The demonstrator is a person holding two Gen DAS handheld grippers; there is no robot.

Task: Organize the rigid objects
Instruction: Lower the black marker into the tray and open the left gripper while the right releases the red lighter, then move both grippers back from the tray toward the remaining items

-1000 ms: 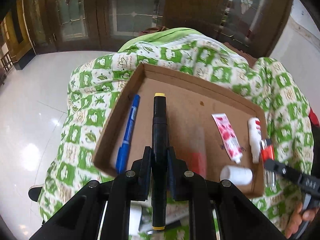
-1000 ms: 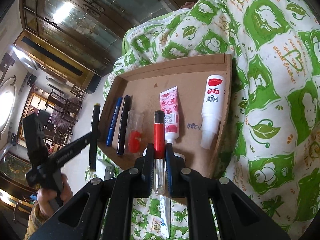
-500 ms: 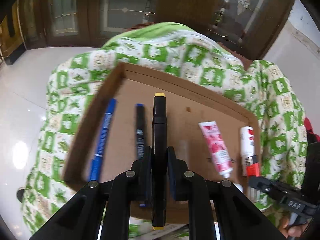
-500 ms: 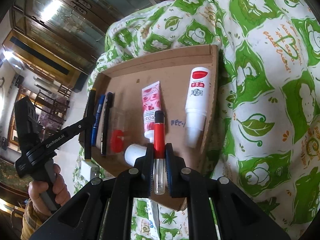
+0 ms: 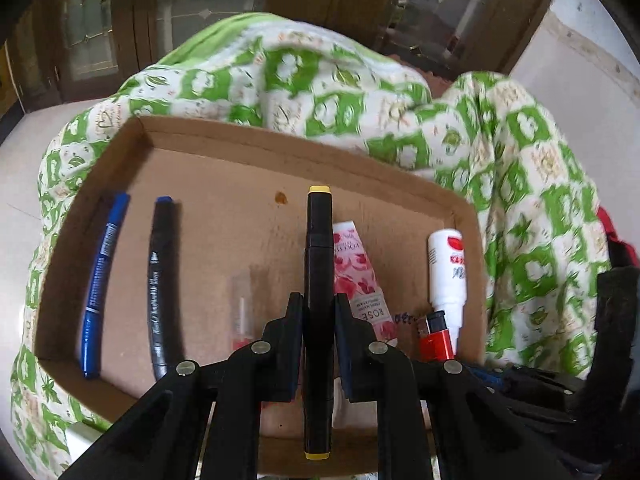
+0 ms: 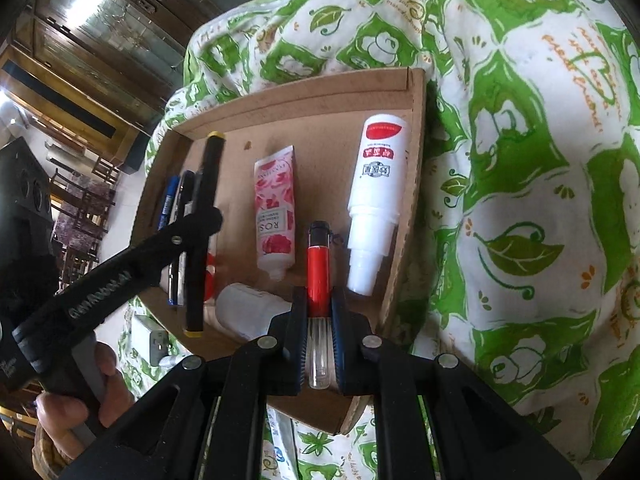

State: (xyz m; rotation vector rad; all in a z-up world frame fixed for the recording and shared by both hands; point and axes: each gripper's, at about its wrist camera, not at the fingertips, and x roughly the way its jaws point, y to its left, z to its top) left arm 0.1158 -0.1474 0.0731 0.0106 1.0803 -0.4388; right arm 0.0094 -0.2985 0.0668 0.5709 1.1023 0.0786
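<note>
The left gripper [image 5: 318, 316] is clamped on a black marker with yellow ends [image 5: 318, 280], its jaws pressing the barrel near the middle, so that one yellow end sticks back toward the camera and the other points out over a shallow cardboard tray [image 5: 256, 144]. The right gripper [image 6: 319, 312] is closed on a red lighter [image 6: 318, 264], gripping it low on its red body, with its clear base between the jaws and its black top pointing forward. In the right wrist view a person's hand [image 6: 76, 392] holds the left gripper's handle at lower left.

Just beyond the right gripper's fingers, a small white bottle [image 6: 252, 310] lies on its side near the tray's near edge. Past it, in the tray, a pink rose-printed tube [image 6: 275, 212] lies lengthwise with its cap toward the camera, and to its right a white spray bottle with a red label [image 6: 374, 196] lies along the tray's right wall, nozzle toward the camera. To the left of the held marker a clear item with a red part [image 5: 242, 312] rests on the tray floor; what it is I cannot tell. Farther left lie a black pen with a blue tip [image 5: 158, 284] and, close to the left wall, a blue pen [image 5: 102, 284], roughly parallel and apart.

The tray sits on a green and white patterned cloth [image 6: 520, 160], which rises in folds behind it. Dark wooden doors with glass panes [image 5: 120, 20] stand at the back.
</note>
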